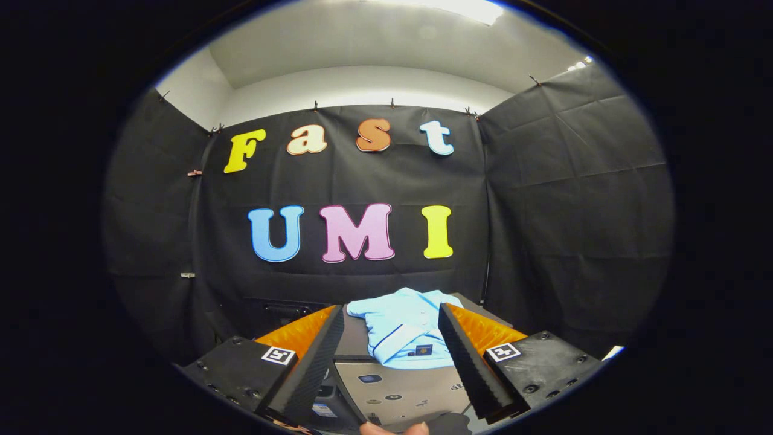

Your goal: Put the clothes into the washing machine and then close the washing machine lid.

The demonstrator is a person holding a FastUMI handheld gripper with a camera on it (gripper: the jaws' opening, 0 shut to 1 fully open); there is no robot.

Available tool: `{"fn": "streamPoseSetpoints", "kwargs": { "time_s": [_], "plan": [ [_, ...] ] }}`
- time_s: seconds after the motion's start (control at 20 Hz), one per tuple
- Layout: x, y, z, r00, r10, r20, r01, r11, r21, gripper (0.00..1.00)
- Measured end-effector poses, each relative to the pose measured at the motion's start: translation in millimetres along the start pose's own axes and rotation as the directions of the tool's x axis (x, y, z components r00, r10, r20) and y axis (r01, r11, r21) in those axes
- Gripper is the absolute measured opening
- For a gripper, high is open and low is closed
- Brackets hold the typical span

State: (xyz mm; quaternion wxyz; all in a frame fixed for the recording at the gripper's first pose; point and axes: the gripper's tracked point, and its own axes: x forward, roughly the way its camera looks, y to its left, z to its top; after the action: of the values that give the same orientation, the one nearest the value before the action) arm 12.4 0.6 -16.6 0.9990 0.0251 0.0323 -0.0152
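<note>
- Gripper (pixel 391 362) — fingers spread wide, nothing held between them.
- Folded light-blue shirt with a dark stripe and a small dark patch (pixel 406 329) lies ahead of the fingers, framed in the gap between them; neither finger touches it.
- The shirt rests on the flat grey top of the washing machine (pixel 395 393), which runs beneath and between the fingers; small round marks sit on its near panel.
- Black cloth booth wall (pixel 543 211) stands well beyond the shirt.
- Part of a person's fingertip (pixel 377 429) shows below the fingers.
</note>
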Motion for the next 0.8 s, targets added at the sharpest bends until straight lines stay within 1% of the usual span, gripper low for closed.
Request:
{"fn": "streamPoseSetpoints", "kwargs": {
  "time_s": [0.25, 0.8],
  "plan": [
    [2, 0, 6, 1.000, -0.028, 0.013, 0.028, 0.999, -0.017, 0.99],
    [-1, 11, 8, 1.000, 0.002, 0.015, -0.001, 0.999, -0.048, 0.98]
  ]
}}
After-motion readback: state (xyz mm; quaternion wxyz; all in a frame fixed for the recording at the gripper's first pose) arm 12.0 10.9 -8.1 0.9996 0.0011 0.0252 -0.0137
